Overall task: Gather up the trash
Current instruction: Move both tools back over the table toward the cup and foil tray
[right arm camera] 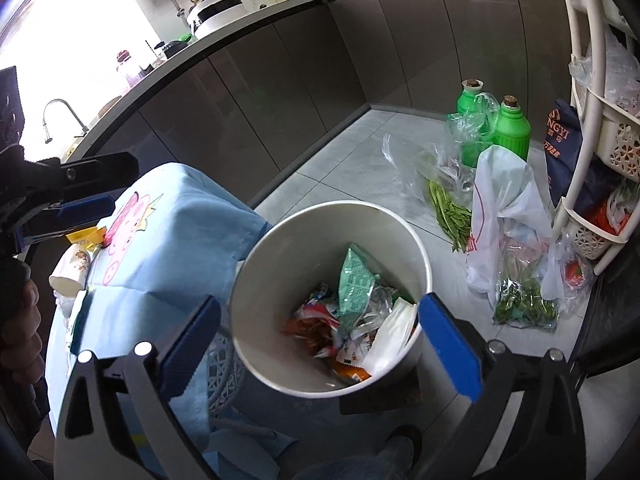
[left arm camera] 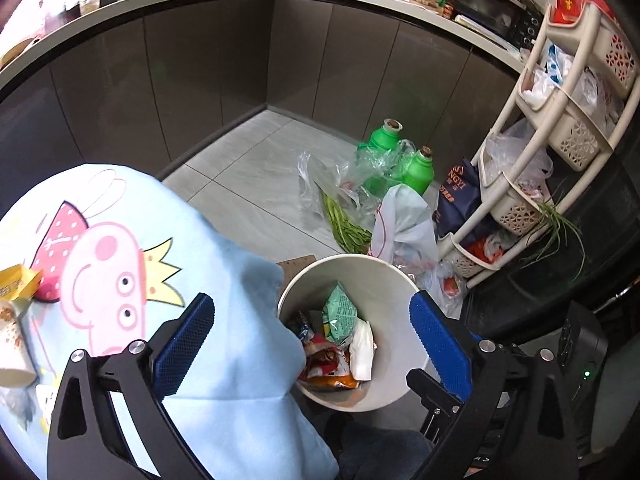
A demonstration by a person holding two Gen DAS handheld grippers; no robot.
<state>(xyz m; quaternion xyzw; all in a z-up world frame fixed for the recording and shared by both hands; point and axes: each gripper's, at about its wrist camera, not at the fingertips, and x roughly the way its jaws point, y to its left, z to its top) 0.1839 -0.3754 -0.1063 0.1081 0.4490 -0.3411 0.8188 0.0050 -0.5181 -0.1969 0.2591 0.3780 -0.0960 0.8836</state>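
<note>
Right wrist view: right tool (right arm camera: pixel 320 344) gapes empty over the white bin (right arm camera: pixel 424 264) (left tool (left arm camera: pixel 312 344) likewise).

Left wrist view is taken from above the blue-clothed table (left arm camera: pixel 208 264), angled steeply down, with the white bin (left arm camera: pixel 384 280) seen close, just right of centre between its own blue fingers (left arm camera: pixel 188 336). Right wrist view is set nearer and more directly over the white bin (right arm camera: pixel 280 248), also tilted down and facing the cabinet corner, with the left gripper (right arm camera: pixel 80 200) caught at the left edge. Shared by both: bin, table edge, green bottles (left arm camera: pixel 418 170) (right arm camera: pixel 512 128) behind the bin, rack (left arm camera: pixel 560 128) to its right.
</note>
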